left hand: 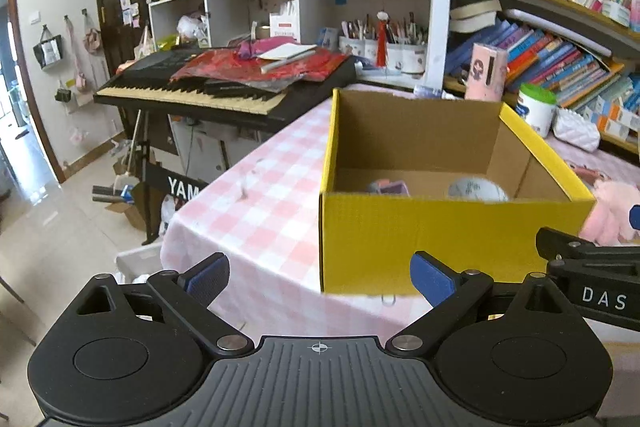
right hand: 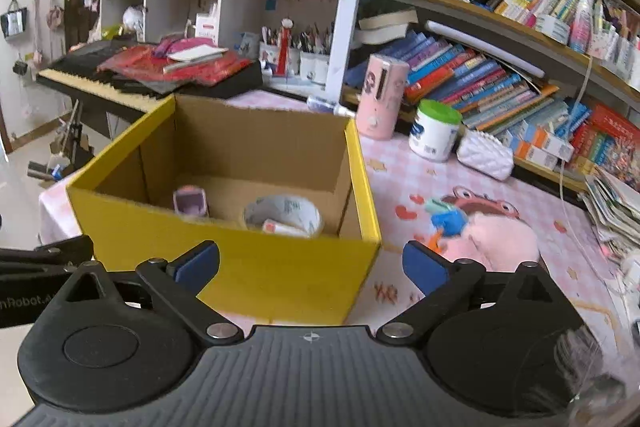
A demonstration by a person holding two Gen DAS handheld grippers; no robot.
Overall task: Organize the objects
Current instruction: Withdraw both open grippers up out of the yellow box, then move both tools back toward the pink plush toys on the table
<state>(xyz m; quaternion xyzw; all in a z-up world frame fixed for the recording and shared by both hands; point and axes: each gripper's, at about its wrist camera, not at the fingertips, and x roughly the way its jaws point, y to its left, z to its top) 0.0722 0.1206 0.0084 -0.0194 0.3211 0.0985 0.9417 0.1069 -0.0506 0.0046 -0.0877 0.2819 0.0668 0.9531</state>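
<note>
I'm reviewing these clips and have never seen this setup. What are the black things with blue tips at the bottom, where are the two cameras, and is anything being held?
They are two handheld grippers carried by a person; each carries a fisheye camera looking along its fingers. One view shows the left gripper, the other the right gripper. Both stand open and empty. On the pink checked tablecloth sits a yellow box holding a white bowl and a small purple item. A pink plush toy lies beside the box.
</note>
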